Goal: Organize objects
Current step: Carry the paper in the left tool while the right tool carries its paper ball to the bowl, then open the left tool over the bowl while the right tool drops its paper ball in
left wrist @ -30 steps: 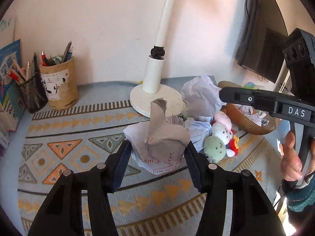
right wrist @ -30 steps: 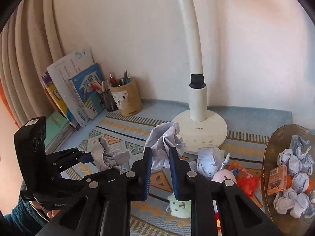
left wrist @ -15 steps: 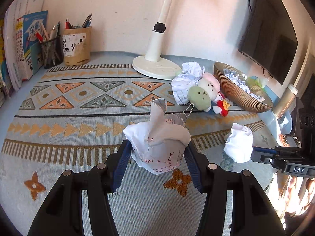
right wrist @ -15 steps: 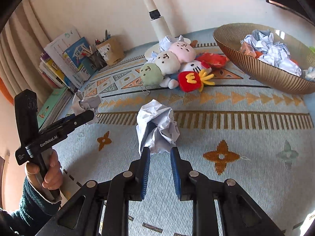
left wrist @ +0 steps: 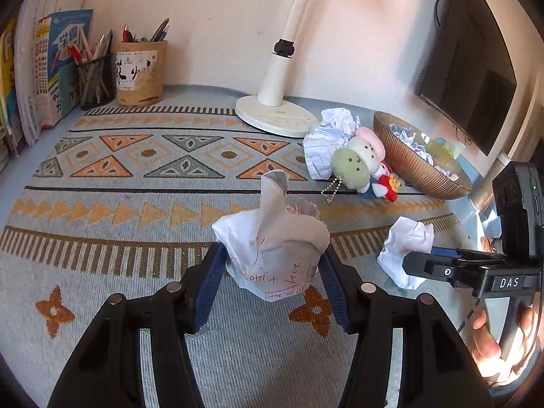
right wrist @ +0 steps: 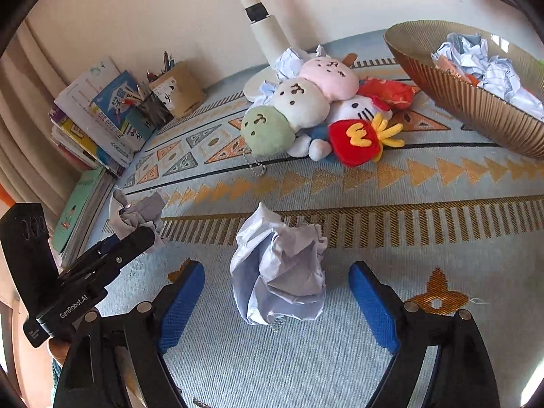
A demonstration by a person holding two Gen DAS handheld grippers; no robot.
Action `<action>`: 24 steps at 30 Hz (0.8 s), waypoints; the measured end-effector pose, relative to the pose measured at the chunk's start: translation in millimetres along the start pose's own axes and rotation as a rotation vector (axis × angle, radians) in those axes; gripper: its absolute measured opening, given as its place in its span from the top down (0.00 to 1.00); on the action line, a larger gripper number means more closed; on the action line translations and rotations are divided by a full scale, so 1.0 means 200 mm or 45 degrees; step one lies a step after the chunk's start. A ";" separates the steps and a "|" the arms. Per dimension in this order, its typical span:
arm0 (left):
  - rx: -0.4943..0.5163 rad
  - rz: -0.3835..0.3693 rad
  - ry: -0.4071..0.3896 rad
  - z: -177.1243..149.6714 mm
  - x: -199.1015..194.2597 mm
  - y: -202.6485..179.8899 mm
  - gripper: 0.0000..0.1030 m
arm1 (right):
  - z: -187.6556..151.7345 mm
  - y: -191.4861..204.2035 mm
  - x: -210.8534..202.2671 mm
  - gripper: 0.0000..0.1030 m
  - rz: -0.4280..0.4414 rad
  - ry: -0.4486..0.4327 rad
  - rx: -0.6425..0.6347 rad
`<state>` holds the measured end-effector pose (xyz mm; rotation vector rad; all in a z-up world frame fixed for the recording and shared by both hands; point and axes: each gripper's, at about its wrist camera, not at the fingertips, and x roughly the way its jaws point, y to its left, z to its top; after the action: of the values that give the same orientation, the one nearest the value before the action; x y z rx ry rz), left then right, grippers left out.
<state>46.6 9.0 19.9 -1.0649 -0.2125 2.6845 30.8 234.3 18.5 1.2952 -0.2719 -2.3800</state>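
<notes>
A crumpled white paper ball with red handwriting (left wrist: 275, 248) sits pinched between the blue pads of the left tongs (left wrist: 270, 284), held just above the patterned woven mat (left wrist: 136, 183) that covers the worktop. A second crumpled ball of plain white paper (right wrist: 280, 272) lies on the mat between the widely spread fingers of the right tongs (right wrist: 277, 306), which touch nothing; neither blue pad (right wrist: 372, 309) reaches it. Farther back, a cluster of round plush toys in green, cream and pink (right wrist: 299, 105) lies beside a ribbed golden-brown bowl (right wrist: 465, 98) holding more crumpled paper. Another crumpled sheet (left wrist: 326, 142) rests against the toys, near the round base of a white desk lamp (left wrist: 272, 115). At the far left stand a tan paper pen cup (left wrist: 141, 71), a black mesh pen holder (left wrist: 95, 81) and leaning books (left wrist: 44, 68).
</notes>
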 end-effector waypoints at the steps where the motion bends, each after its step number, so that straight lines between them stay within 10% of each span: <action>1: 0.022 0.012 -0.004 0.00 0.00 -0.02 0.48 | -0.01 0.01 0.00 0.40 -0.034 -0.001 -0.027; 2: 0.044 0.021 -0.005 -0.01 0.00 -0.03 0.48 | -0.01 0.02 0.00 0.59 -0.050 0.005 -0.046; 10: 0.187 0.037 0.036 0.01 0.00 -0.23 0.48 | -0.01 -0.11 -0.33 0.59 -0.074 -0.163 -0.034; 18: 0.392 -0.233 -0.235 0.52 -0.11 -0.83 0.48 | 0.35 -0.39 -0.91 0.58 -0.442 -0.583 0.115; 24: 0.411 -0.243 -0.242 0.77 0.16 -1.14 0.48 | 0.53 -0.64 -0.93 0.58 -0.557 -0.651 0.218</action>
<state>-42.2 228.8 160.9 -0.6605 0.0812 2.5327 -2.6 428.4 171.0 0.8504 -0.3761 -3.1088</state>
